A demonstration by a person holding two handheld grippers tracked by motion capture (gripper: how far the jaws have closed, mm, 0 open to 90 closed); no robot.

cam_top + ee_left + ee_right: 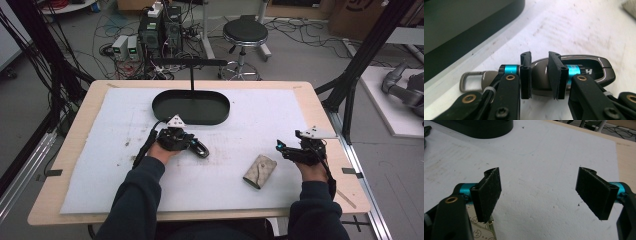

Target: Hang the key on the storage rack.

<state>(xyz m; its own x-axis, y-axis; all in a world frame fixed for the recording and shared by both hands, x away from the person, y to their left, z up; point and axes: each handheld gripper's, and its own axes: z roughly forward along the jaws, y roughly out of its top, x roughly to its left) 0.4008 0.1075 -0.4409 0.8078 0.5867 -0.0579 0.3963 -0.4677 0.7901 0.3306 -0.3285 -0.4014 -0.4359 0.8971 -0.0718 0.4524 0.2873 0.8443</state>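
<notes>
High view: your left gripper (192, 144) meets the car key fob (201, 148) on the white mat (100, 165), near the black tray (160, 107); lift straight up.
Left gripper view: pads (525, 75) pinch the fob (541, 75) at its glossy dark-grey middle, metal loop (471, 80) outside; keep the grip centred.
Right gripper view: your right gripper (539, 192) stands wide, holding nothing, with the patterned wallet (481, 230) just beside one pad.

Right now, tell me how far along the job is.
Early on. Done: the left claw has closed around the car key, its pads against the key's body on the white mat. In hand: that grip; the key still rests on the mat. Left: the black tray looks empty, the wallet lies untouched, and the right claw hangs open beside it.
</notes>
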